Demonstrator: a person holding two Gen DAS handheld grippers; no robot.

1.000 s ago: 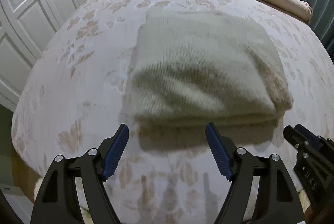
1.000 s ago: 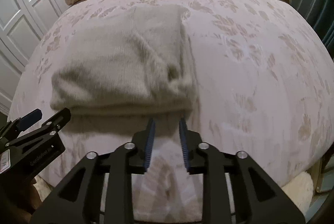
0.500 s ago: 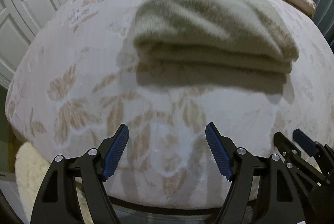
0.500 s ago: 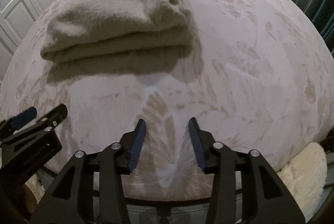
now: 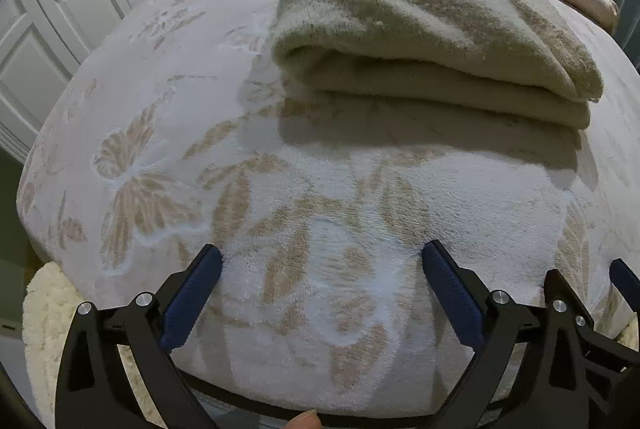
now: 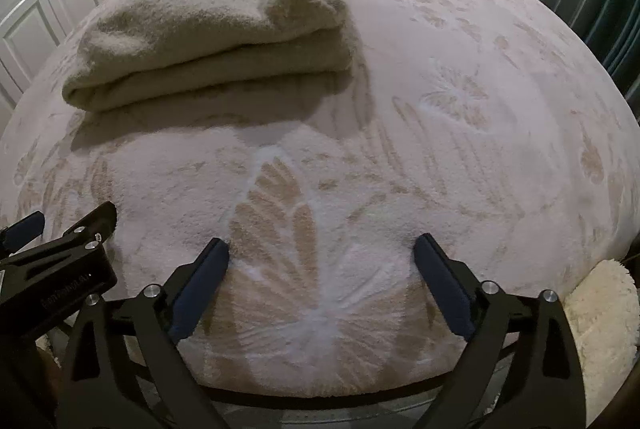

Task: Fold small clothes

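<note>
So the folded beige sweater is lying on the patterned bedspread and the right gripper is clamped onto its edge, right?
Not quite. The right gripper holds nothing: its jaws are opening over bare bedspread, well short of the folded beige sweater, as the right wrist view shows. The sweater does lie on the bedspread.

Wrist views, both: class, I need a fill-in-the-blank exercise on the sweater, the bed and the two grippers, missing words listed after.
1. The beige sweater lies ____ in layers on the bed.
2. Between the left gripper's opening jaws there is ____.
3. The right gripper holds ____.
4. Both grippers are ____ the sweater.

Missing words: folded; nothing; nothing; apart from
</note>
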